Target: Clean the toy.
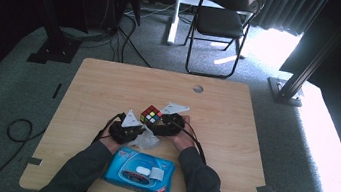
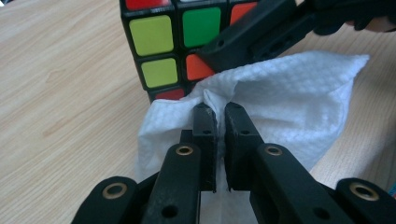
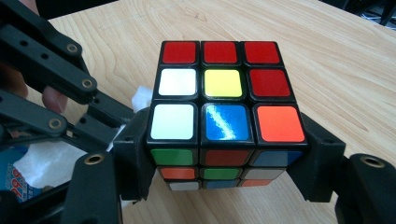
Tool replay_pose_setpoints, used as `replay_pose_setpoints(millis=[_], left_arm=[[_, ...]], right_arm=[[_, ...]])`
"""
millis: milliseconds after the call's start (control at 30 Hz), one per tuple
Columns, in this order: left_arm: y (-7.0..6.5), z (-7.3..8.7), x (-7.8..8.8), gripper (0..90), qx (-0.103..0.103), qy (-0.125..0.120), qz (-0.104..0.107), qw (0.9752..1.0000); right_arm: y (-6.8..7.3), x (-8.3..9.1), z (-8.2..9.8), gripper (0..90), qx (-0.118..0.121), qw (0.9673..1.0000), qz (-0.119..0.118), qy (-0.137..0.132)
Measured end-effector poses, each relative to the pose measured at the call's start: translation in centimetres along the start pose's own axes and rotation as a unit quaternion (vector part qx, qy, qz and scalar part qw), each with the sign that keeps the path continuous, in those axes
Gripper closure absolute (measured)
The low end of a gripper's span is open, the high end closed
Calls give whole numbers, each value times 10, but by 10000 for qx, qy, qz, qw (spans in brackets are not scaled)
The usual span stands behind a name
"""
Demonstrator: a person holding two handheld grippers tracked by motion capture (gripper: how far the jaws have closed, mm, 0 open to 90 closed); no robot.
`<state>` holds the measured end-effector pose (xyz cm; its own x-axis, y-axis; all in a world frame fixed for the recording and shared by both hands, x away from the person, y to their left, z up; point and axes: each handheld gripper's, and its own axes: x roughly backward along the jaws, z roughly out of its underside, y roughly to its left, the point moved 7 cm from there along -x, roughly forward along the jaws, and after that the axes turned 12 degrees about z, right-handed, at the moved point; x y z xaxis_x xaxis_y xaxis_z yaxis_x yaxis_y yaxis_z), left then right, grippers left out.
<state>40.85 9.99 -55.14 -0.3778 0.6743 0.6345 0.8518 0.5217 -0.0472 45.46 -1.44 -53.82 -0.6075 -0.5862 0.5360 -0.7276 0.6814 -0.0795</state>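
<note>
White wipe [image 2: 280,102], being pinched by the left gripper [image 2: 220,109], is risking nudging the cube [image 3: 223,116] out of the right gripper [image 3: 224,163] clamping it near the table's [image 1: 110,82] middle.

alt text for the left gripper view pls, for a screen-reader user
The left claw, shut, pinches a fold of white wet wipe just in front of a scrambled puzzle cube on a light wooden table. The right claw's black jaw reaches in from the upper right and presses against the cube's side.
</note>
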Motion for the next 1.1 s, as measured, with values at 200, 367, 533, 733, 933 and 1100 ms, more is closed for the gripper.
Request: replay_pose_setpoints(millis=[200, 367, 533, 733, 933, 1100], left_arm=[[2, -8, 10, 845, 5, -195, -63, 9998], [6, -14, 20, 846, 35, -363, -134, 9992], [7, -18, 25, 845, 33, -497, -196, 9986], [5, -17, 24, 845, -3, -473, -122, 9988], [2, -16, 19, 845, 1, -453, -66, 9990], [4, -13, 17, 845, 17, -375, -65, 9993]], right_arm=[[0, 0, 2, 339, 0, 10000, -7, 29], [1, 0, 4, 339, 7, 10000, -13, 74], [2, -3, 7, 339, 35, 9999, -5, 120], [4, -5, 8, 339, 147, 9997, 13, 180], [4, -5, 5, 339, 162, 9997, 43, 165], [4, -5, 4, 339, 183, 9997, 73, 168]])
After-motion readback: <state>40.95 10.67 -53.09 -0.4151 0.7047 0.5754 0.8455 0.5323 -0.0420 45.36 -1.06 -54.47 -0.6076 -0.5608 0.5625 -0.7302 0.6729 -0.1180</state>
